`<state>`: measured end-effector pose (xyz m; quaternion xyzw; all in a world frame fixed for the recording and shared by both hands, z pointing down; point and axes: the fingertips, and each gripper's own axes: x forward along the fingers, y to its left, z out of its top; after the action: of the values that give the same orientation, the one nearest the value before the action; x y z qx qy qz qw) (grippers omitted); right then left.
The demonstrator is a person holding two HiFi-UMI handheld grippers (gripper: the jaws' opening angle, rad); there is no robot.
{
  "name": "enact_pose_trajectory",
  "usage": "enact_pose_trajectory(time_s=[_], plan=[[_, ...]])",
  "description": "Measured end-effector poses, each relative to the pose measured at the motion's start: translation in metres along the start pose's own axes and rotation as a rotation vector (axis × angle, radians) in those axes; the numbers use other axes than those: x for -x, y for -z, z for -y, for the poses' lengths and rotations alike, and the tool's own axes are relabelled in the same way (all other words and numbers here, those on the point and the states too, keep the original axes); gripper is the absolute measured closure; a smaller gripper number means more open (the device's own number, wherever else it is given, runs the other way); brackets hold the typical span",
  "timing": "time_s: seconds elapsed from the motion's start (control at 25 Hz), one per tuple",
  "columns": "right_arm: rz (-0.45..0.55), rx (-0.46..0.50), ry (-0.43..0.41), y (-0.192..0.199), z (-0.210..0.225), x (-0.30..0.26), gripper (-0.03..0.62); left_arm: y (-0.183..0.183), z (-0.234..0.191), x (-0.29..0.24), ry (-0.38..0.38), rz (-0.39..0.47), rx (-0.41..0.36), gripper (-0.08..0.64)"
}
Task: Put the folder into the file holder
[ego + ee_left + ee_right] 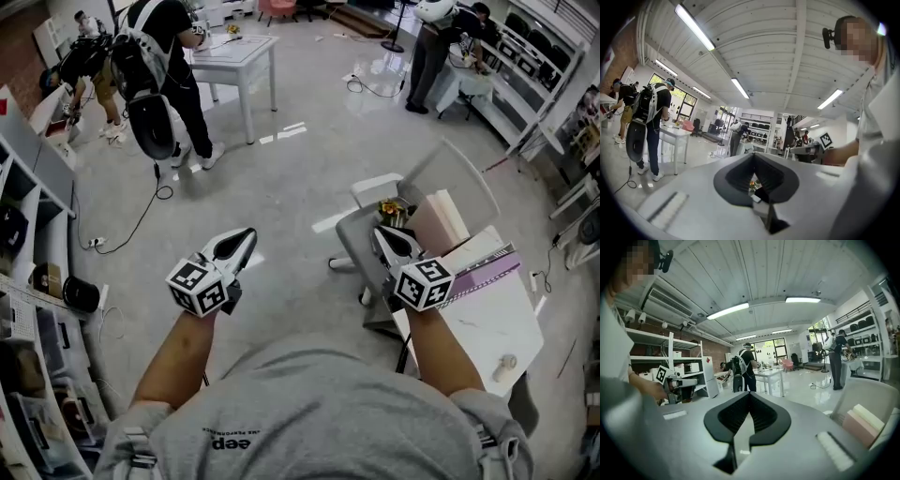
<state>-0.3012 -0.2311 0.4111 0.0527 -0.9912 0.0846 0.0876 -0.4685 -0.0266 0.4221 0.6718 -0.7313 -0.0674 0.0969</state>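
Both grippers are held up in front of me, pointing out over the floor. My left gripper (246, 234) (753, 155) is shut with nothing between its jaws. My right gripper (382, 232) (749, 394) is also shut and empty, its tip hanging over the near edge of the table. A white folder with a purple striped edge (489, 265) lies on the white table (492, 328) just right of the right gripper. Behind it stands a translucent file holder (457, 176) (862, 397) with a pink and a white folder (441, 222) (859, 420) in it.
A grey chair (354, 246) stands against the table's left side, with a small gold-coloured object (391, 208) beyond it. Shelving (33, 281) lines the left edge. People work at a white table (234, 52) far ahead, and a cable (141, 220) trails on the floor.
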Motion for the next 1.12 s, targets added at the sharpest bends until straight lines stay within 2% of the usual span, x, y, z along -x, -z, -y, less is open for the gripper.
enact_pose_trajectory(time_s=[0.16, 0.68, 1.12], plan=[[0.003, 0.010, 0.019, -0.006, 0.006, 0.001, 0.589, -0.002, -0.001, 0.003, -0.019, 0.004, 0.008, 0.502], [-0.021, 0.021, 0.074, -0.007, 0.029, 0.010, 0.591, -0.002, 0.009, -0.015, 0.010, -0.006, 0.023, 0.500], [-0.024, 0.018, 0.068, -0.004, 0.035, 0.005, 0.591, 0.000, 0.005, -0.022, 0.012, -0.008, 0.035, 0.500]])
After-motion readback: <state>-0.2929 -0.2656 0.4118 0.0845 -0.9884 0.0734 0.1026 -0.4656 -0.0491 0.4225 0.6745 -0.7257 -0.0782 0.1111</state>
